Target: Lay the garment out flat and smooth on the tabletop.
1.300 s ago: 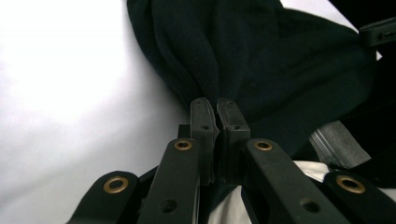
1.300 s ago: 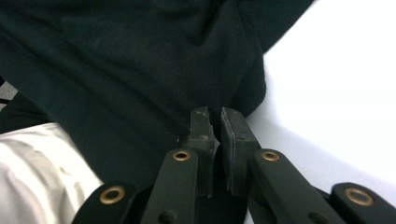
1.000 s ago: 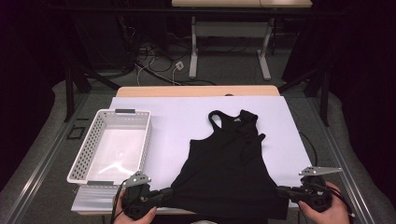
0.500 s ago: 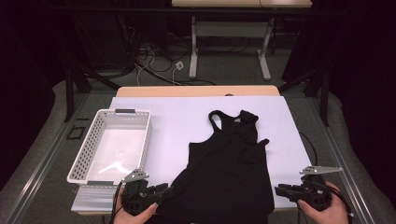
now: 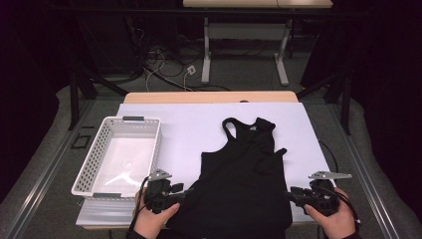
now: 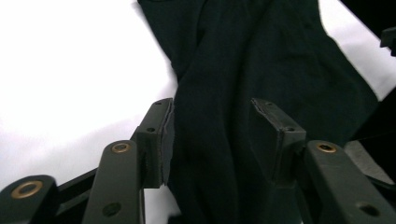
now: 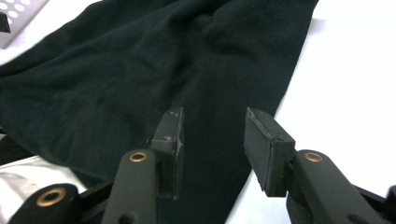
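Black tank top (image 5: 239,184) lies flat; my jaws have just been opening off both hem corners (fabric between, unpressed); folding comes next, I judge.

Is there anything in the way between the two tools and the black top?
Nothing visible. The black top lies flat on the white table cover, and the left tool and right tool are right at its bottom corners, jaws apart over the cloth, having just been opening. The white basket sits off to the left.

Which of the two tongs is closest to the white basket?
The left tongs, at the black tank top's bottom-left corner beside the white basket. The right tongs are across the garment.
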`<state>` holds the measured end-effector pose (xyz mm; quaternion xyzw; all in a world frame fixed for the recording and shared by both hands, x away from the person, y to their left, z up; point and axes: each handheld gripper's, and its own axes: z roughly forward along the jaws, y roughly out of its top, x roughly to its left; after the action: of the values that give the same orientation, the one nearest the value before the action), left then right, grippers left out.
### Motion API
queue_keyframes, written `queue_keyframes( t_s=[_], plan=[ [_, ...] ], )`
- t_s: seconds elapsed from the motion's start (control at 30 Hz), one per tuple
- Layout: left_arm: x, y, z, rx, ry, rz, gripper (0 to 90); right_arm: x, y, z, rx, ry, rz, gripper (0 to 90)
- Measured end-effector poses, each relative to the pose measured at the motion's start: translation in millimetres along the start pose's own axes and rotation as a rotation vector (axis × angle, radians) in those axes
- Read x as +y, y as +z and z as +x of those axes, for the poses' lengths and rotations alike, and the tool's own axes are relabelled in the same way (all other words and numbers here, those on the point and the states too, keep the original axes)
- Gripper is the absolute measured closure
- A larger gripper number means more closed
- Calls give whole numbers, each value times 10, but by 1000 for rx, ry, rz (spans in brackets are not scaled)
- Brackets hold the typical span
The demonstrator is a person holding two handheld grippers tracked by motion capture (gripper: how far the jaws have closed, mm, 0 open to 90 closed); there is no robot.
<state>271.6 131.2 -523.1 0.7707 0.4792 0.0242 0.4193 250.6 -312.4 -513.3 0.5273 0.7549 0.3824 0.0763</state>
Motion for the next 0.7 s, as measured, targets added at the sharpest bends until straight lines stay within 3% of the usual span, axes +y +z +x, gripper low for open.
queue_keyframes(
  t_s=[0.2, 0.37, 0.7],
  plan=[
    [74, 218, 46, 18, 13, 12, 469, 32, 134, -7, -23, -6, -15, 561],
    [80, 358, 88, 31, 13, 35, 459, -19, 259, -37, -41, 4, 5, 553],
    [8, 377, 99, 35, 16, 79, 556, -100, 343, -96, -80, 4, 49, 556]
  ],
)
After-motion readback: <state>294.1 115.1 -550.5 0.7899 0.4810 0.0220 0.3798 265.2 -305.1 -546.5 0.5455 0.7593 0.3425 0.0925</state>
